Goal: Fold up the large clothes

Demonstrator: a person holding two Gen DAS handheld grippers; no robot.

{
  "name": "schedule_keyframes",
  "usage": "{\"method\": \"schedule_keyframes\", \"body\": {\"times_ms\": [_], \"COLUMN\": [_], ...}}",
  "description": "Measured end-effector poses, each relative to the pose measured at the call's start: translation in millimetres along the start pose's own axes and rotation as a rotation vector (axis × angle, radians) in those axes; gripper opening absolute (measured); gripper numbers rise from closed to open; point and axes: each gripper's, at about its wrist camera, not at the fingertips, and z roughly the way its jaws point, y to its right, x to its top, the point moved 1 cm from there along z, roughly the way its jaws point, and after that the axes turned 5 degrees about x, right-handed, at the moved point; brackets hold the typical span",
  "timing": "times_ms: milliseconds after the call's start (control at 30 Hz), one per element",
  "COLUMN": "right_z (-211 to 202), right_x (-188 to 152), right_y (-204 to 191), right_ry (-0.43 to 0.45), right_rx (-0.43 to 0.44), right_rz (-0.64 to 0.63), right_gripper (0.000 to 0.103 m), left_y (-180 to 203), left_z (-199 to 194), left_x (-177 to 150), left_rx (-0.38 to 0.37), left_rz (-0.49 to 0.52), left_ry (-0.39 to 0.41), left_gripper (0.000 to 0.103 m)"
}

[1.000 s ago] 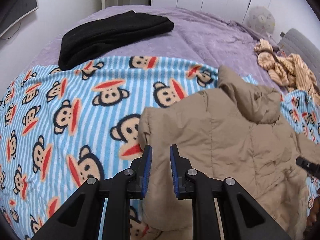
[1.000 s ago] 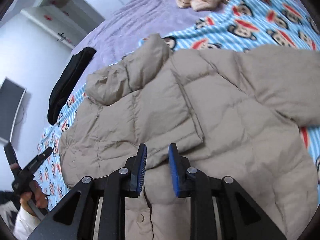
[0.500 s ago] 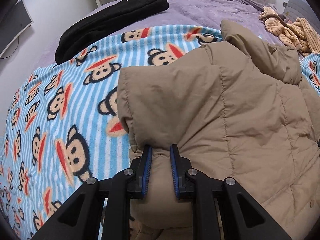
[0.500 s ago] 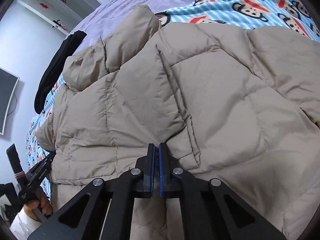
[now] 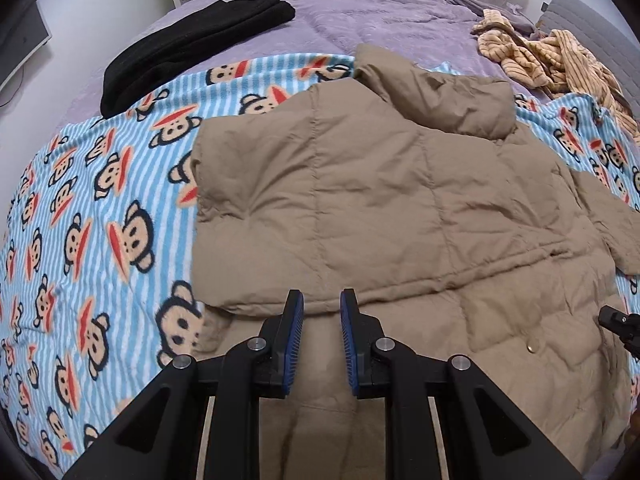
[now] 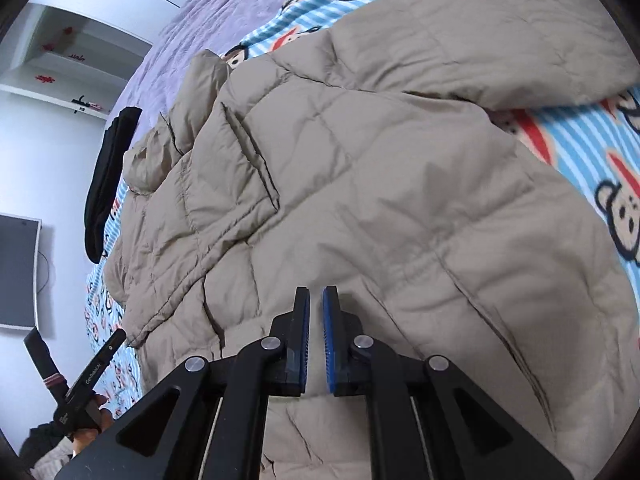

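Under the folded tan jacket (image 5: pixel 380 200), one sleeve hidden; left hand-held gripper (image 5: pixel 321 320) apart, right hand-held gripper (image 6: pixel 316 312) nearly together.

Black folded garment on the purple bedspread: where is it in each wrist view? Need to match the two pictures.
Left wrist view: the black folded garment lies upper left, on the purple bedspread past the far edge of the blue striped monkey-print blanket.
Right wrist view: the same garment is a narrow dark strip at the left edge, above the wall-mounted screen.
Shared landmark: the hood of the tan quilted puffer jacket.
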Motion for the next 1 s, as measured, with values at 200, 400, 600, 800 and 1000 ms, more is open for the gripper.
{"method": "schedule_keyframes", "body": {"times_ms": [200, 400, 600, 800, 1000], "right_z": [-24.7, -50.1, -77.6, -94.3, -100.0], "right_x": [-8.7, -0.6, 18.4, 39.7, 66.3], "right_y": [27.0, 53.3, 89.3, 123.9, 152.7], "right_ry": [0.02, 0.059, 0.128, 0.181, 0.192], "right_rx": [0.026, 0.039, 0.076, 0.102, 0.102], "right_rz": [0.039, 0.064, 0.124, 0.164, 0.204], "right_gripper": [0.055, 0.065, 0.083, 0.103, 0.103], "left_y": [48.5, 95.2, 136.8, 165.3, 181.7], "left_z": [-8.8, -11.3, -14.3, -14.1, -4.6], "left_x": [-12.5, -10.1, -5.2, -1.6, 0.6], "left_rx": [0.022, -0.003, -0.031, -0.003, 0.03], "left_rz": [0.063, 0.114, 0.137, 0.144, 0.142], "left_ry": [0.001, -0.012, -0.032, -0.04, -0.072], "left_gripper": [0.102, 0.102, 0.102, 0.102, 0.102]}}
